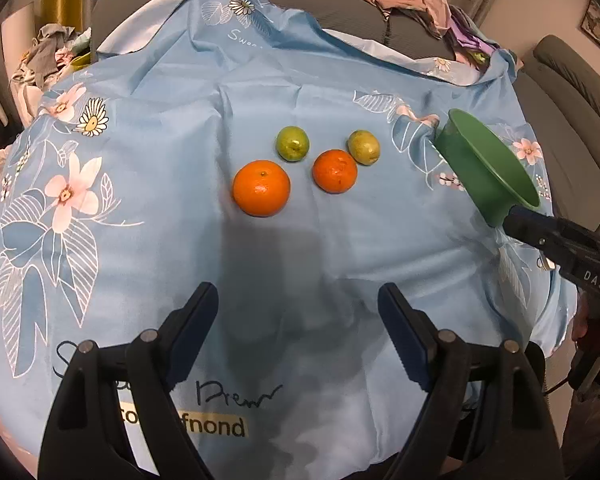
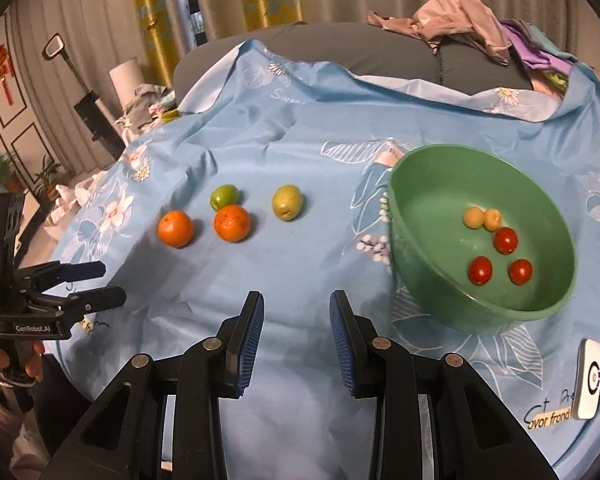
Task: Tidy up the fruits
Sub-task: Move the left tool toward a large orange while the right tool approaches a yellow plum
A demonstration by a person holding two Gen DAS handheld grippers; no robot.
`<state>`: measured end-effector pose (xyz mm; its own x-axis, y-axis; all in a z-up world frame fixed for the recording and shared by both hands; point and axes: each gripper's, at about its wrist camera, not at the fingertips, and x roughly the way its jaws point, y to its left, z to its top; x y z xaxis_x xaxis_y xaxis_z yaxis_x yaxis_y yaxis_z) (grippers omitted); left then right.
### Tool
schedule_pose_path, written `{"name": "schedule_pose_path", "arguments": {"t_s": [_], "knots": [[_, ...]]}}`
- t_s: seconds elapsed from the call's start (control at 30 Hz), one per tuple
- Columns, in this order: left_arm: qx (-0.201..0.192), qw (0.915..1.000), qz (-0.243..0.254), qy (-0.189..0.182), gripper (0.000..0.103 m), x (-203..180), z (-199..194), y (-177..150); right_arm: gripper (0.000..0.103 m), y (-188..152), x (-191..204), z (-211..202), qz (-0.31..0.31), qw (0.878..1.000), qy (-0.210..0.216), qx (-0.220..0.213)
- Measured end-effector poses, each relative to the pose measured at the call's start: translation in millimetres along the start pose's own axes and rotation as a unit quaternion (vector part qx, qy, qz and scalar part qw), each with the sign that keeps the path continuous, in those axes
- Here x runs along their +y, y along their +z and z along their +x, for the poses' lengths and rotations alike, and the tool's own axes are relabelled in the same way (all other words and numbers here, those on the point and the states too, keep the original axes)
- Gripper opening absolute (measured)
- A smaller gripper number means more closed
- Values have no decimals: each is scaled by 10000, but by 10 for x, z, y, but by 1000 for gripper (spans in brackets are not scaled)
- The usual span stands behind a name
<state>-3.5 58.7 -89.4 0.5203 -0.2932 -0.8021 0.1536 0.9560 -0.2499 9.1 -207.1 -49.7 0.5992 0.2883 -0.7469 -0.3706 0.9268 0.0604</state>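
Right wrist: oranges (image 2: 204, 226) lie beyond gripper (image 2: 296, 328), left.

"GenRobot.AI" on the left gripper (image 2: 90, 285) body, "DAS" on the right gripper (image 1: 518, 216) side, script "Sweet" far and near on the blue floral cloth (image 1: 300, 248), partly hidden print near its edge

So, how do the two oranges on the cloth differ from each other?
In the left wrist view, the left orange looks bigger than the right orange. The left orange has smooth, even skin; the right orange looks rougher, with dark specks. The left orange lies apart from the other fruit; the right orange sits right next to the yellow-green fruit, perhaps touching it. Both are round, bright orange, and lie on the blue cloth, outside the green bowl.
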Motion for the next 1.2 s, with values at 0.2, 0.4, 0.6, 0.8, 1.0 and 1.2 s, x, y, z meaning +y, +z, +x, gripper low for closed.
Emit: {"name": "schedule_pose_path", "arguments": {"t_s": [0.2, 0.4, 0.6, 0.8, 1.0, 1.2], "knots": [[-5, 9999, -105, -18, 82, 61, 26, 14, 34, -1, 68, 134, 14, 9998, 120, 147], [-43, 9999, -101, -57, 82, 89, 54, 66, 34, 41, 139, 253, -54, 9995, 218, 222], [-39, 10000, -67, -39, 82, 109, 116, 149, 34, 98, 165, 364, -77, 9993, 245, 273], [-17, 10000, -56, -28, 82, 141, 183, 219, 34, 158, 174, 455, -61, 9991, 291, 292], [-15, 10000, 10, -31, 81, 148, 223, 271, 34, 211, 197, 590, -37, 9985, 394, 378], [-48, 10000, 48, -58, 80, 153, 258, 339, 34, 272, 192, 648, -23, 9986, 410, 342]]}}
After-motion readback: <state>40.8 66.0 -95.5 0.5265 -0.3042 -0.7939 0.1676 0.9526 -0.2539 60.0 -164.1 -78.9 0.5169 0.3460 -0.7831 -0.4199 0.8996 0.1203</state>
